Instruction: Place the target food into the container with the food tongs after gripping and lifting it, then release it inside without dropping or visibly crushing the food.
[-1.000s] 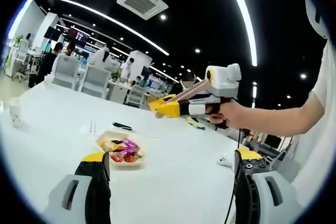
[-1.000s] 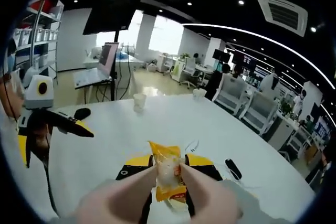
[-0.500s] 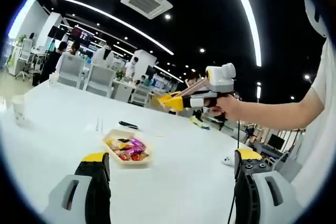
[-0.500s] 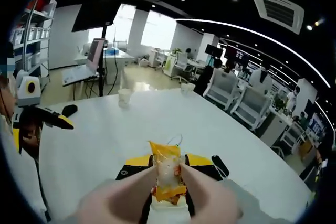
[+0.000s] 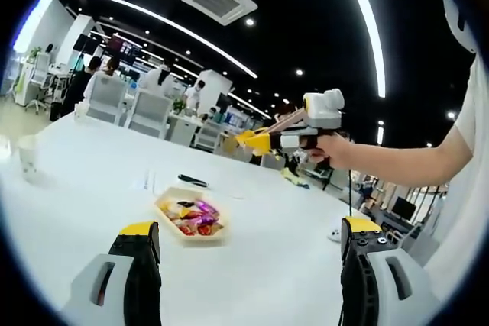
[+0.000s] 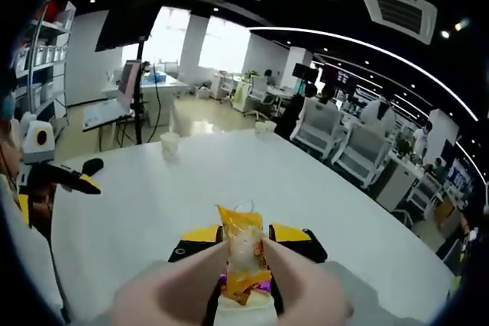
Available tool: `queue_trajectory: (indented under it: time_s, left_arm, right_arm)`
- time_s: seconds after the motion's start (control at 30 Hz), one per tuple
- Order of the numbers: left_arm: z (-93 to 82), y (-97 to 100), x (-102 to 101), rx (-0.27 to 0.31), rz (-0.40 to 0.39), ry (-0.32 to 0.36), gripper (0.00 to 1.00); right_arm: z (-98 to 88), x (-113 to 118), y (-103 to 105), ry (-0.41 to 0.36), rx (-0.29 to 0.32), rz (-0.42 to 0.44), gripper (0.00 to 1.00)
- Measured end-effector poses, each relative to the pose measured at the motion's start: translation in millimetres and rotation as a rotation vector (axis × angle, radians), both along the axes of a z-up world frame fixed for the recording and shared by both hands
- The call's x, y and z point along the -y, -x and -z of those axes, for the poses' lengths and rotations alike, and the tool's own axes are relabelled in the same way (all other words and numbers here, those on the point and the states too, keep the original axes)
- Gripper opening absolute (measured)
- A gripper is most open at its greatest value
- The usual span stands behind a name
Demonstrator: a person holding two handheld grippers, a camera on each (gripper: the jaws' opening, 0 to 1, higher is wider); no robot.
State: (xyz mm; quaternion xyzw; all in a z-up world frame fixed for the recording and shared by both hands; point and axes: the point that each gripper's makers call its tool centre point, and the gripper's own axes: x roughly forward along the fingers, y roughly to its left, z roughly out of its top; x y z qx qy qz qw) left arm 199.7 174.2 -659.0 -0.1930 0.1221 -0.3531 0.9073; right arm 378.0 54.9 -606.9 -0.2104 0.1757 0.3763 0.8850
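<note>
Gripping an orange snack packet (image 6: 243, 253), right gripper (image 6: 243, 265) hangs above table (image 6: 321, 188); left fingers (image 5: 145, 243) spread, empty.

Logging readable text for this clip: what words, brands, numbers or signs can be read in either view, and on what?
None can be read.
Snack packet held in the right claw: orange wrapper, any print blurred.
Wrapped snacks in the tray on the white table: too small to read.
Wall screens in the background: glowing, content illegible.
</note>
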Motion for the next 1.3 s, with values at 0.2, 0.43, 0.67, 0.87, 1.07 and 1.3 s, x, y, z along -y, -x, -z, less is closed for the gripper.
queue_trajectory:
  time_s: [0.2, 0.43, 0.67, 0.87, 1.07, 1.3]
  left_arm:
    - [6.3, -4.9, -3, -0.019, -0.005, -0.009, 0.99]
    - [11.0, -9.5, -6, -0.035, -0.001, -0.012, 0.99]
    - [19.1, -17.2, -10, -0.053, -0.009, -0.016, 0.99]
    - [23.8, -25.7, -9, -0.056, -0.023, -0.012, 0.99]
    - [28.7, -30.5, -7, -0.053, -0.022, -0.028, 0.99]
    - [30.1, -38.1, -12, -0.062, -0.024, -0.037, 0.99]
  right_arm:
    - [4.6, 0, -18, -0.005, -0.005, 0.01, 0.23]
    - [8.8, -4, -35, -0.031, -0.012, 0.032, 0.23]
    - [16.9, -1, -50, -0.053, -0.023, 0.06, 0.23]
    - [33.5, 4, -61, -0.053, -0.041, 0.073, 0.24]
    - [45.6, 8, -71, -0.101, -0.084, 0.115, 0.25]
    - [47.9, 8, -79, -0.136, -0.103, 0.135, 0.26]
